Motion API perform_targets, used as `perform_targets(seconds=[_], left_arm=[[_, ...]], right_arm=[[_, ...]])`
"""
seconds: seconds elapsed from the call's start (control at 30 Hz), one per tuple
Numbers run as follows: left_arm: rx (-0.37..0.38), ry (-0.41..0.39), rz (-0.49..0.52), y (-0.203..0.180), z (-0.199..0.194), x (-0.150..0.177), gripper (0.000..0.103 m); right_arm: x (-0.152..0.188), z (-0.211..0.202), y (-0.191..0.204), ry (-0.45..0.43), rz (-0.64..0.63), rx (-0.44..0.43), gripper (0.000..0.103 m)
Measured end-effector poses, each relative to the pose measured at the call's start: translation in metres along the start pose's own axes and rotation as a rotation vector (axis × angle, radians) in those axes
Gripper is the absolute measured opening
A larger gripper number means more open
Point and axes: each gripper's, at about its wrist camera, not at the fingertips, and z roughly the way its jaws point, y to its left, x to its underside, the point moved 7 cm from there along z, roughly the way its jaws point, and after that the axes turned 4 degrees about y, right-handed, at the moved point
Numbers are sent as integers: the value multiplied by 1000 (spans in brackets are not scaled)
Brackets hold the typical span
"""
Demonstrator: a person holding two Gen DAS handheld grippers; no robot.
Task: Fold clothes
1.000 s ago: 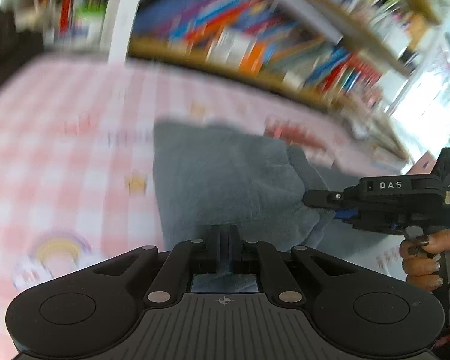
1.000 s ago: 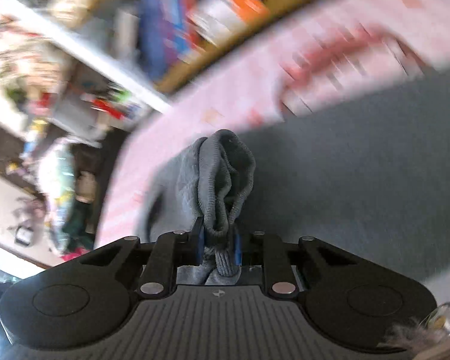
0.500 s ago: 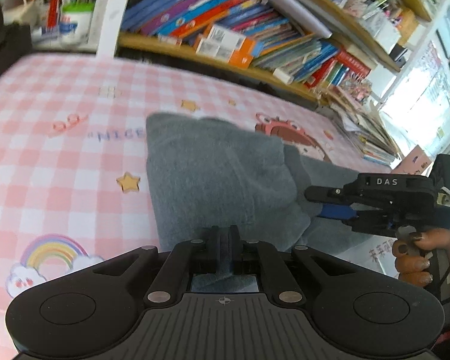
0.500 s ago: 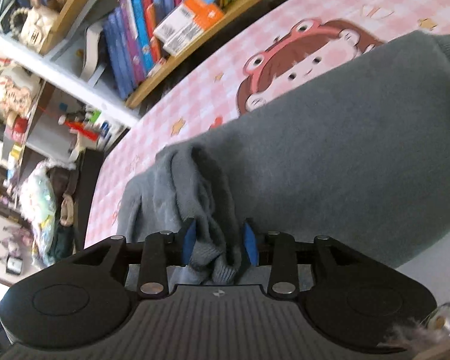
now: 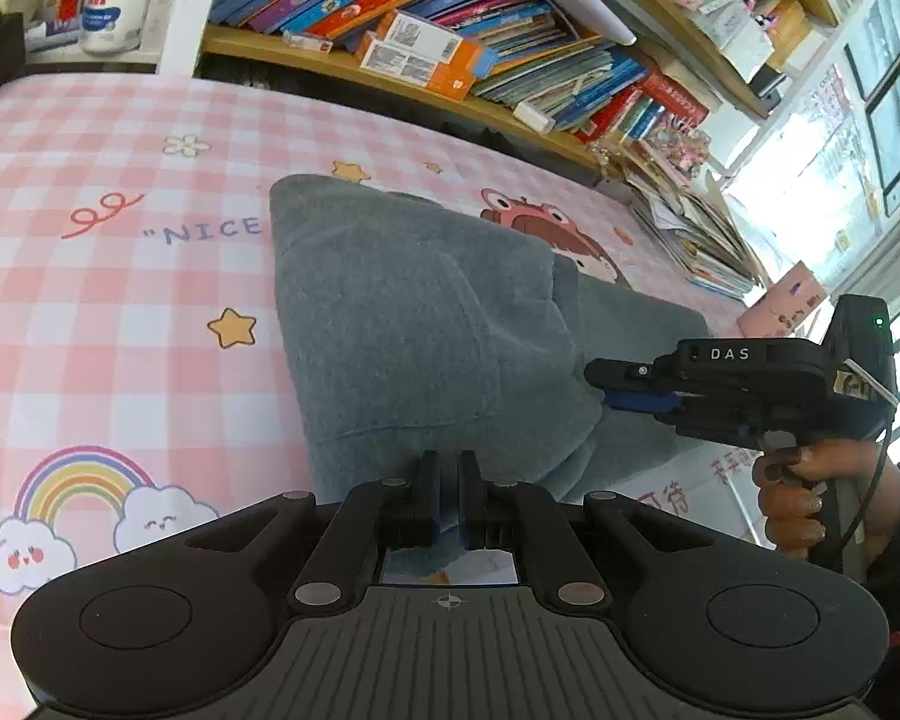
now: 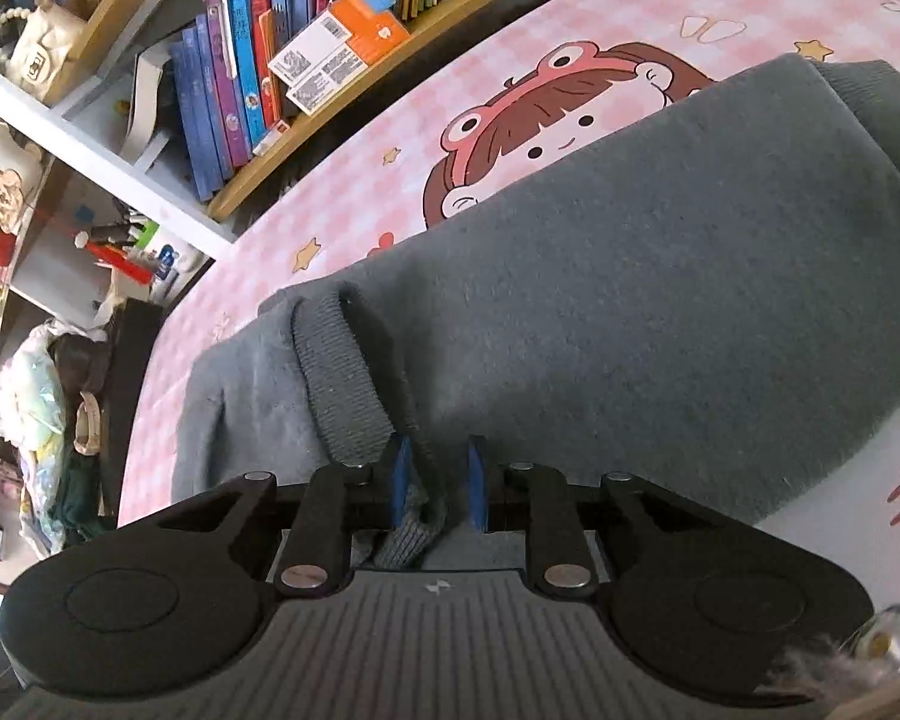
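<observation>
A grey sweatshirt [image 5: 420, 330] lies folded on the pink checked cloth. In the left wrist view my left gripper [image 5: 448, 498] sits at its near hem, fingers pressed almost together on the fabric edge. To its right, my right gripper [image 5: 606, 384] rests against the garment's side, held by a hand [image 5: 798, 498]. In the right wrist view, the sweatshirt [image 6: 660, 300] fills the middle, and a ribbed cuff [image 6: 342, 384] lies folded over it. The right gripper [image 6: 437, 480] is open, and the cuff's end lies loose between its blue pads [image 6: 401, 480].
The pink checked cloth [image 5: 90, 300] has cartoon prints, a rainbow [image 5: 84, 486] and a frog-hat child [image 6: 546, 126]. A wooden bookshelf [image 5: 420, 42] full of books runs along the far edge. Stacked papers [image 5: 690, 228] sit at the far right. A white tub [image 5: 111, 12] stands far left.
My right gripper has opened and let go of the cuff, which now lies flat on the sweatshirt. The sleeve came down from hanging. The left gripper stayed shut at the hem.
</observation>
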Motion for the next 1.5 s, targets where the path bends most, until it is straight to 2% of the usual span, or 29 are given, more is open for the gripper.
perform_targets(seconds=[0.13,0.2,0.33,0.4,0.47,0.77,1.0,1.27,1.5], left_arm=[[-6,-38,69,-8,-8,-5,9],[-9,-68,106,-12,-15,-7,18],[-15,-107,165,-19,-24,-11,23],[-18,-119,187,-20,-27,-12,32],[-17,-124,200,-19,-30,-12,35],[11,-127,189,-6,-38,-8,35],[19,-102,243,-12,-31,-2,36],[-2,-141,230,-31,-24,-10,36],[-32,-179,200,-54,-11,-19,36]], right_arm=[[1,-8,5,-29,-10,14,23],[2,-14,10,-50,-21,20,23],[5,-20,17,-71,-34,34,29],[9,-22,19,-74,-34,36,33],[12,-22,19,-74,-25,42,34],[34,-32,20,-103,2,94,37],[48,-42,16,-124,11,137,42],[37,-50,10,-146,-11,143,53],[14,-66,-8,-159,-80,141,57]])
